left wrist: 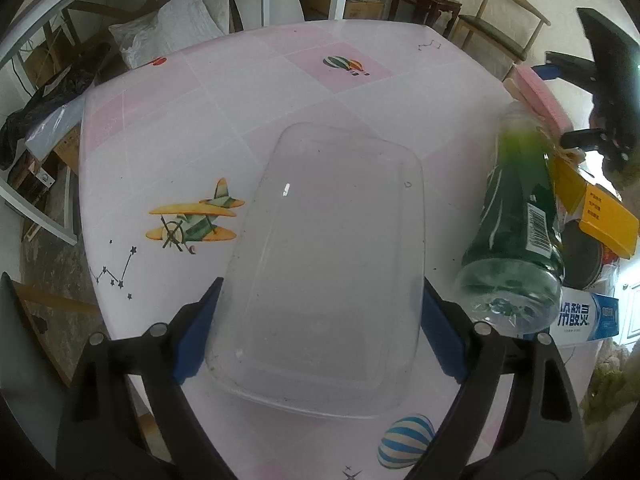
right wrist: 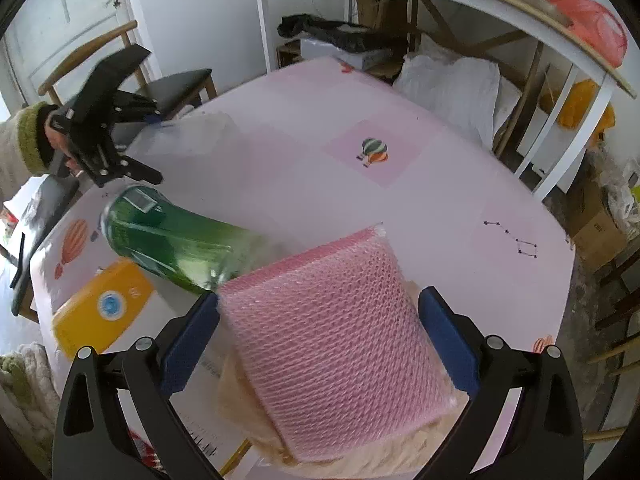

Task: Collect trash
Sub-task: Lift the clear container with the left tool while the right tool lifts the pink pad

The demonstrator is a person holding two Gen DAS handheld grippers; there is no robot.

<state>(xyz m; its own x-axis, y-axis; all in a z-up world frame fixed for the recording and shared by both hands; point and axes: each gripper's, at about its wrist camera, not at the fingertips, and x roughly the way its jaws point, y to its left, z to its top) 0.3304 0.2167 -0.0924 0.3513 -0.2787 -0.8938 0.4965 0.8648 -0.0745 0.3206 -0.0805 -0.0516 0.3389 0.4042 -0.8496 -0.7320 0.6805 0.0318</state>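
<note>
Left wrist view: left gripper [left wrist: 320, 332] is clamping a clear plastic tray [left wrist: 328, 264] between its jaws. Right gripper [right wrist: 318, 344] is gripping pink foam wrap [right wrist: 340, 344]. Green bottle [right wrist: 176, 244], yellow box [right wrist: 102, 312] are lying left of right jaws on the counter [right wrist: 400, 208], seemingly uncollected.

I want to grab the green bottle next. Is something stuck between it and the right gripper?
Yes. The pink foam pad sits between the right gripper's fingers, and the green bottle lies beyond it, on the left.

Soft daylight, fisheye-warped edges, mild blur
</note>
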